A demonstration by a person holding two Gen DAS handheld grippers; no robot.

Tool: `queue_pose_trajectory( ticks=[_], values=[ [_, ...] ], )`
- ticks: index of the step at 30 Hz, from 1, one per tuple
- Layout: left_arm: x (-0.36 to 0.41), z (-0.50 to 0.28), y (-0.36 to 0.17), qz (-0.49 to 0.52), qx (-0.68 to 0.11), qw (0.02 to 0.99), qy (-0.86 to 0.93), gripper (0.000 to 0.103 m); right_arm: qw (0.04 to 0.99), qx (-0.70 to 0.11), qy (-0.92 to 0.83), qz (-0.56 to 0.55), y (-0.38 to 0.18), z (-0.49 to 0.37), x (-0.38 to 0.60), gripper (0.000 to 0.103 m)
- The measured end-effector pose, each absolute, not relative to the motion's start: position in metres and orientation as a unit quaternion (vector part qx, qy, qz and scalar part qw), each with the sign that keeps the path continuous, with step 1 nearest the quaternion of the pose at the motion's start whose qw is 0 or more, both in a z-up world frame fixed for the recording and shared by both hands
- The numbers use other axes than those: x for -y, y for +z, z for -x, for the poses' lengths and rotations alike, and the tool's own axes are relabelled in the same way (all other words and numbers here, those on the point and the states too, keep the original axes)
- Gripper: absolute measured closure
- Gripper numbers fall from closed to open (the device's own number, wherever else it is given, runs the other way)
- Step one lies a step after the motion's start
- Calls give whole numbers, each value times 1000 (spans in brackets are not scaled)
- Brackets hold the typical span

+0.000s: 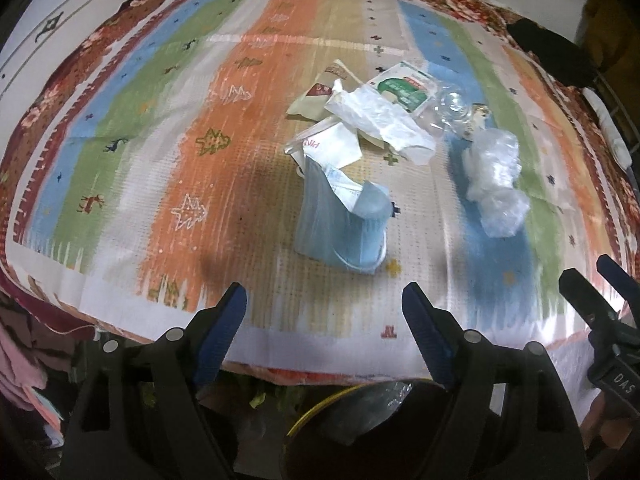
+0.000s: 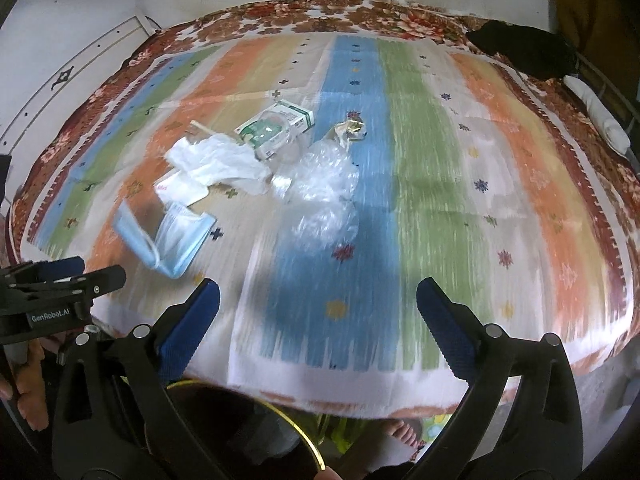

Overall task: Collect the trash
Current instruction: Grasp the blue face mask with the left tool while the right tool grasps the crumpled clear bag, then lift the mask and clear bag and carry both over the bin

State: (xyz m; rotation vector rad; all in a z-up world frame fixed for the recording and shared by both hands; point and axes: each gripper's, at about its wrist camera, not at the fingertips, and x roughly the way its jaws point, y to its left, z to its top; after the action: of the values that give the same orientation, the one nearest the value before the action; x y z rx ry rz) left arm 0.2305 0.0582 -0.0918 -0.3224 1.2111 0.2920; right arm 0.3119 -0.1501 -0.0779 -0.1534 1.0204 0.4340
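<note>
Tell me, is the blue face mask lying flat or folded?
Folded. The blue face mask is bent over on the striped cloth, its two halves standing up at an angle.

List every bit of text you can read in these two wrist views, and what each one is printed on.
"GenRobot.AI": side of the black left gripper, seen in the right wrist view.
"DAS": black right gripper, seen upside down in the left wrist view; possibly part of a longer word.
White paper wrapper: red letters, too blurred to read.
Green and white carton: print too small and blurred.
</note>
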Motion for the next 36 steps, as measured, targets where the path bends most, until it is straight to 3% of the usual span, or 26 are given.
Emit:
queue_pose_trajectory(
  ticks=[9, 16, 18, 23, 26, 29, 36],
  values=[
    [-64, -250, -107, 166, -580, 785, 143, 36, 832, -510, 210, 60, -96, -351, 138, 12],
    [-69, -264, -119, 179, -589, 775, 144, 41, 817, -531, 215, 57, -112, -375, 124, 24],
    [-70, -270, -122, 179, -590, 774, 141, 47, 814, -536, 217, 55, -116, -380, 120, 28],
    [-72, -284, -127, 173, -593, 775, 133, 84, 797, -559, 224, 49, -132, -389, 110, 50],
    [-74, -295, -127, 162, -589, 781, 130, 94, 794, -563, 222, 57, -138, -392, 107, 62],
    [-73, -305, -122, 145, -579, 792, 126, 96, 792, -564, 226, 59, -141, -394, 109, 70],
    [-69, -307, -116, 135, -579, 796, 108, 98, 789, -567, 233, 43, -136, -399, 115, 76]
  ],
)
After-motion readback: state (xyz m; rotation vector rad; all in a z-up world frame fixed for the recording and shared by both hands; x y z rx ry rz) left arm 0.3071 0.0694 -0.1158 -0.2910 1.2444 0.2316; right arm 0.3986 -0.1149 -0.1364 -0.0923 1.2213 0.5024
